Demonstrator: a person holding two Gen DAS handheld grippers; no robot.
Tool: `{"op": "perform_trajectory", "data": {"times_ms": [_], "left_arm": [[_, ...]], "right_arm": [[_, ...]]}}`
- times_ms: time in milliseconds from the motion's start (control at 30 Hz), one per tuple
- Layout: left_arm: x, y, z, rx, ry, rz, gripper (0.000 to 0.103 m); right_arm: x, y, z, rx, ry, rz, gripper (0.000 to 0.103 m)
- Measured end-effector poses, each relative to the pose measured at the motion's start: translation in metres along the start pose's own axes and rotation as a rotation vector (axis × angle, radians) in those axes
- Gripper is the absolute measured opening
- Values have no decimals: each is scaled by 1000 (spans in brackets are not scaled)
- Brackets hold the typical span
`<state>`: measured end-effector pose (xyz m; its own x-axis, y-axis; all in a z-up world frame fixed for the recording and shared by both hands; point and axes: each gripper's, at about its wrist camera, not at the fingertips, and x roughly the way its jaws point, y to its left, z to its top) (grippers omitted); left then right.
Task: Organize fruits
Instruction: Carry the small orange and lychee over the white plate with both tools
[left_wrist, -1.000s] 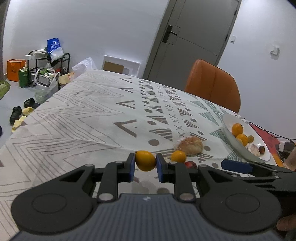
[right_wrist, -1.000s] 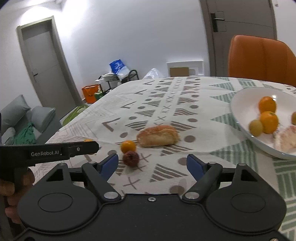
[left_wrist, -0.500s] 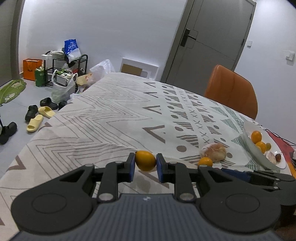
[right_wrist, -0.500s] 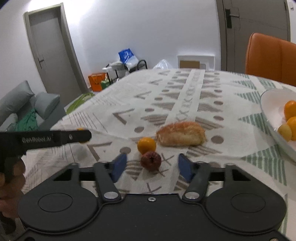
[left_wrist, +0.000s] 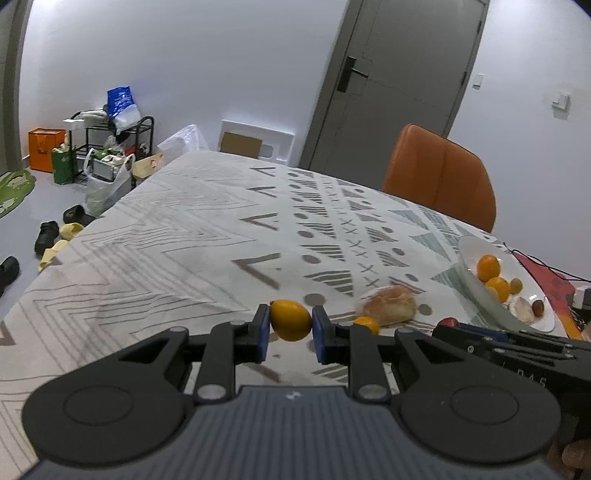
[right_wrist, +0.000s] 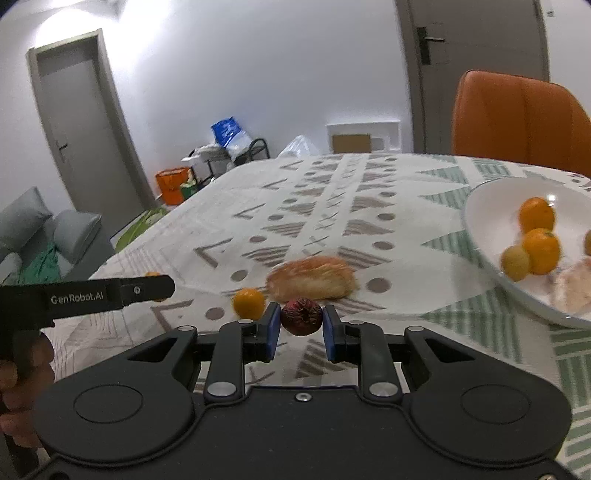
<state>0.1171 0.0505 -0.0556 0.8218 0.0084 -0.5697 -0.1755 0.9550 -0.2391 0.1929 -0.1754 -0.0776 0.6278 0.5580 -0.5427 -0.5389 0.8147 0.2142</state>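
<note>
The left hand-held gripper is clenched on a smooth, oval yellow-orange fruit, its blue pads pressed to either side, at the lower middle of the left wrist frame; the fruit hangs above the worktop, which is draped in a soft cloth printed with grey zigzags, dots and pale green triangles. The right hand-held gripper is grasping a wrinkled, dark red round fruit between its blue pads at the middle of the right wrist frame; whether that fruit touches the cloth cannot be told. Just beyond it lies a crusty, oblong bread roll, and left of the red fruit a small glossy orange sits on the cloth. At the right edge of the frame a smooth white plate holds two round oranges, a small yellowish fruit and a pale lumpy piece partly cut off by the edge. An orange padded chair stands behind the worktop at the upper right; a grey door fills the upper middle of the left wrist frame.
</note>
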Motion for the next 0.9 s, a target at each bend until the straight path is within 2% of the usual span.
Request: {"op": "perform_trajectory", "data": {"times_ms": [567, 900], "left_arm": [[7, -46, 10, 63, -27, -65, 22], [15, -73, 10, 99, -23, -97, 23]], "right_arm": [[-38, -46, 9, 62, -120, -82, 23], [-51, -78, 8, 108, -155, -140, 23]]}}
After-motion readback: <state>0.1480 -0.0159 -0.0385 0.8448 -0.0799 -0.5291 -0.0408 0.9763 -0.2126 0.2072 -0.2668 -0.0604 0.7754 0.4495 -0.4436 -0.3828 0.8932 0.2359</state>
